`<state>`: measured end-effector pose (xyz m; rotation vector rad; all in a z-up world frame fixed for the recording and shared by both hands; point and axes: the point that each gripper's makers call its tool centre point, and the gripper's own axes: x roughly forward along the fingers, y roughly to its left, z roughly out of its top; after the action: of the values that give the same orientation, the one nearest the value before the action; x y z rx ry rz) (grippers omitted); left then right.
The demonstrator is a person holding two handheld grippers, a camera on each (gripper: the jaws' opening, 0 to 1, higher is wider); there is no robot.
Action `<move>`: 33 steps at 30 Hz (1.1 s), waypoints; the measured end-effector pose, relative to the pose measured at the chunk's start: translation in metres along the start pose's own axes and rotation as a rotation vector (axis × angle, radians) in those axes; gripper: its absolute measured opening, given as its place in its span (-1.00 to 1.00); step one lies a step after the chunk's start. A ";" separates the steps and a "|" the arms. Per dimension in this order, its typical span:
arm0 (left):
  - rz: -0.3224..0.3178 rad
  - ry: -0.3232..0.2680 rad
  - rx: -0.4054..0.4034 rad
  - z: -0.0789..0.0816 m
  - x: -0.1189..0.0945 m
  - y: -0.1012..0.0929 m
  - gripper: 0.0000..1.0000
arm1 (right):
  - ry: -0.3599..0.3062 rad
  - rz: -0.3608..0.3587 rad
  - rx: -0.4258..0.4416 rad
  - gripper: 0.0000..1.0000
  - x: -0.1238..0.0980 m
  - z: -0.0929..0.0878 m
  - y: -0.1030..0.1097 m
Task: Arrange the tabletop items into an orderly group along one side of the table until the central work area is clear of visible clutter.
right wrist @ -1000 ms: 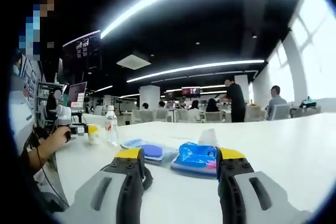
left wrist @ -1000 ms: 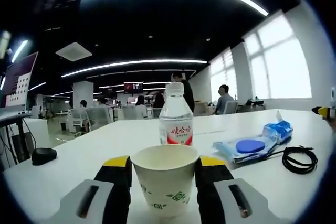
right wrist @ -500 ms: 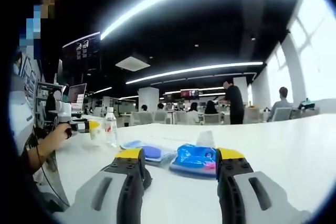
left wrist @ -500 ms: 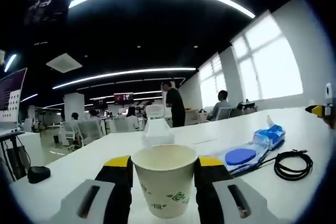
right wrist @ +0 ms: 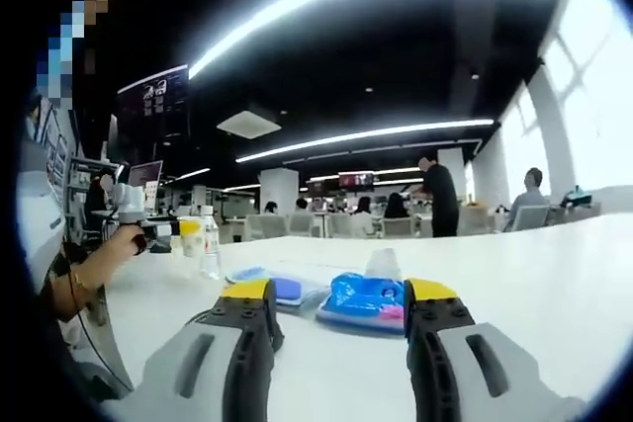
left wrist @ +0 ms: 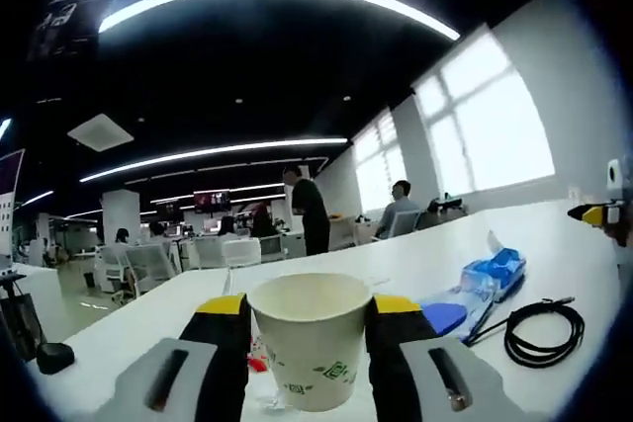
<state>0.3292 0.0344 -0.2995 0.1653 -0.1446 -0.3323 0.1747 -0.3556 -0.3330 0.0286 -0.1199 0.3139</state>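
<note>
Paper cup (left wrist: pixel 311 338) — one — clamped in left gripper (left wrist: pixel 309 328); right gripper (right wrist: pixel 338 328) spread, unladen.

A white paper cup (left wrist: pixel 311 341) with a green pattern stands upright and open, held between two jaws above the white table (left wrist: pixel 554 254). Behind it, low, a clear water bottle (right wrist: pixel 210 244) with a red label is partly hidden. A blue tissue pack (right wrist: pixel 364 299) lies flat on the table beside a wipes pack (right wrist: pixel 280 289) with a round blue lid. A black cable (left wrist: pixel 539 331) lies coiled near them.
</note>
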 end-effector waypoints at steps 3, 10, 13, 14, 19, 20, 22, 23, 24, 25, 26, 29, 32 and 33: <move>-0.037 -0.001 0.109 0.002 0.010 -0.011 -0.10 | -0.001 -0.001 0.000 0.00 -0.003 0.000 -0.003; -0.078 0.016 0.126 -0.004 0.027 -0.025 -0.11 | -0.008 -0.013 0.003 0.00 -0.009 0.003 -0.009; -0.086 0.025 0.101 -0.010 0.032 -0.027 -0.12 | -0.006 -0.018 0.001 0.00 -0.011 0.002 -0.010; -0.084 0.022 0.082 -0.010 0.033 -0.027 -0.12 | -0.006 -0.018 0.002 0.00 -0.011 0.002 -0.011; -0.088 0.012 0.058 -0.014 0.040 -0.028 -0.13 | -0.004 -0.017 0.005 0.00 -0.011 0.002 -0.012; -0.088 0.011 0.052 -0.014 0.041 -0.028 -0.13 | -0.003 -0.016 0.006 0.00 -0.011 0.001 -0.011; -0.091 0.001 0.048 -0.017 0.045 -0.031 -0.13 | -0.002 -0.014 0.006 0.00 -0.010 0.001 -0.011; -0.087 -0.002 0.077 -0.018 0.047 -0.032 -0.13 | -0.004 -0.012 0.006 0.00 -0.010 0.001 -0.011; -0.083 -0.008 0.086 -0.019 0.048 -0.033 -0.14 | -0.008 -0.012 0.007 -0.01 -0.011 0.001 -0.011; -0.078 -0.006 0.090 -0.022 0.050 -0.034 -0.14 | -0.017 -0.014 0.013 -0.01 -0.011 0.002 -0.012; -0.077 -0.005 0.092 -0.024 0.052 -0.035 -0.16 | -0.018 -0.016 0.018 0.00 -0.011 0.002 -0.013; -0.082 0.000 0.088 -0.028 0.055 -0.037 -0.16 | -0.014 -0.017 0.018 -0.01 -0.011 0.001 -0.014; -0.093 0.019 0.071 -0.037 0.059 -0.041 -0.16 | -0.012 -0.018 0.014 -0.01 -0.012 0.001 -0.015; -0.100 0.028 0.058 -0.040 0.061 -0.042 -0.16 | -0.016 -0.017 0.019 -0.01 -0.012 0.002 -0.015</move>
<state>0.3801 -0.0201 -0.3390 0.2350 -0.1189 -0.4252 0.1677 -0.3734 -0.3330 0.0505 -0.1327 0.2974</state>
